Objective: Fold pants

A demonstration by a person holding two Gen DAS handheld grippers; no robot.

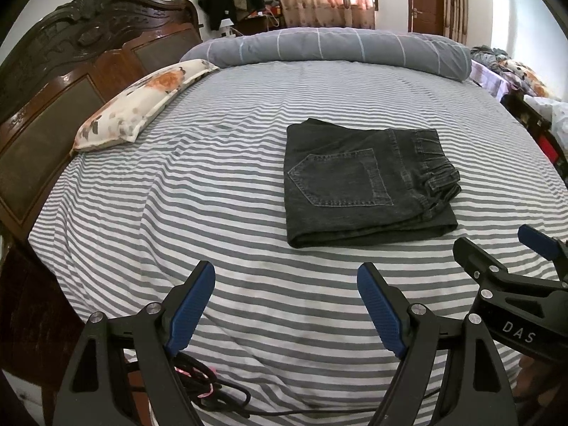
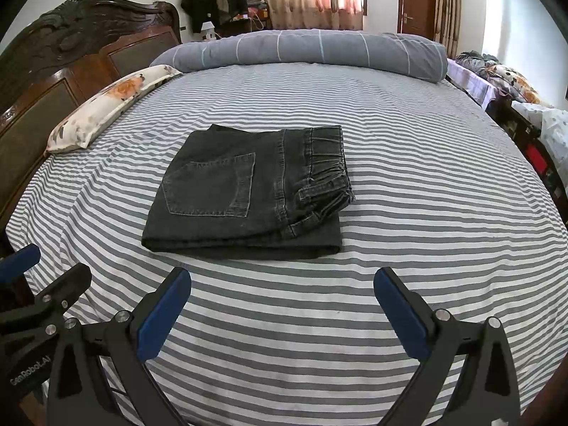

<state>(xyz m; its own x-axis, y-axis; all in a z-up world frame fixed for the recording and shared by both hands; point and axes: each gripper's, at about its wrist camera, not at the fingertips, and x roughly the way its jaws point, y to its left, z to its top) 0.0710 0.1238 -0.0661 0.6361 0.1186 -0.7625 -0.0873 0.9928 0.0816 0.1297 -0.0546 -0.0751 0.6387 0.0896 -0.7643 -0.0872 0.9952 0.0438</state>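
The pants (image 2: 245,191) lie folded into a compact stack on the bed (image 2: 426,213), just ahead of both hand-held grippers, left (image 1: 285,305) and right (image 2: 282,314), each spread apart and empty. Folding looks finished; withdrawing likely remains.

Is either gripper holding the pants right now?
No: the left gripper and right gripper both hang open over the striped sheet, short of the folded pants.

Folded dark pants (image 1: 365,181) lie flat on the striped bed (image 1: 213,177), back pocket up. The left tool (image 1: 285,305) hovers spread wide nearby, holding nothing; the right tool (image 1: 504,259) enters beside it.
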